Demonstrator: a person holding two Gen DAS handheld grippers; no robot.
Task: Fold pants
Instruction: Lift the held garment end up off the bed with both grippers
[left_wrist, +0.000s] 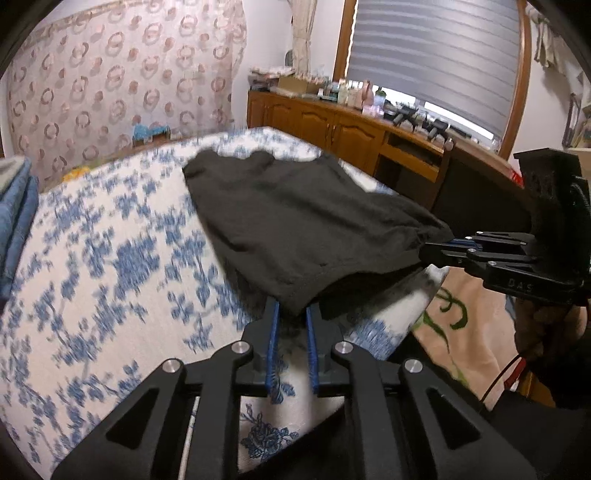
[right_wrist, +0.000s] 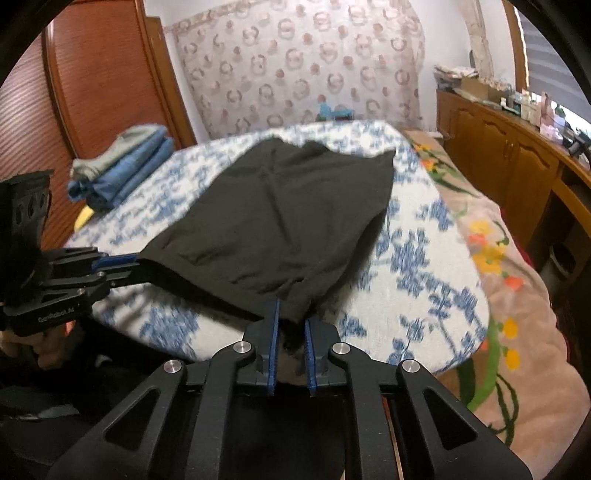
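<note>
Pants (left_wrist: 295, 221), black and already doubled over, lie across the middle of both views on a white cloth with a blue flower print (left_wrist: 110, 258) that covers a rounded surface. In the left wrist view the left gripper (left_wrist: 291, 314) sits at the lower centre of the frame, its blue-lined fingers (left_wrist: 272, 332) clenched on the near corner of the dark fabric, which bunches between them. At the right edge of the same view the right gripper (left_wrist: 439, 247) comes in sideways and pinches the other near corner, and that edge of the garment is lifted and stretched between the two tools. The right wrist view mirrors this: the right gripper (right_wrist: 291, 314) at lower centre grips a fold of the pants (right_wrist: 288, 214), and the left gripper (right_wrist: 122, 264) at the left edge grasps the corner there. The far end of the garment rests flat on the patterned cloth toward the upper middle of each frame. A stack of folded blue and grey clothes (right_wrist: 122, 166) lies at the upper left of the right wrist view, beside a reddish wooden door (right_wrist: 92, 74). A flowered blanket (right_wrist: 517, 295) fills the right side under the cloth's edge. A wooden cabinet (left_wrist: 332, 125) with clutter on top runs beneath a window blind (left_wrist: 436, 51) at the upper right of the left wrist view, and a curtain with ring patterns (left_wrist: 122, 81) hangs at the upper left.
</note>
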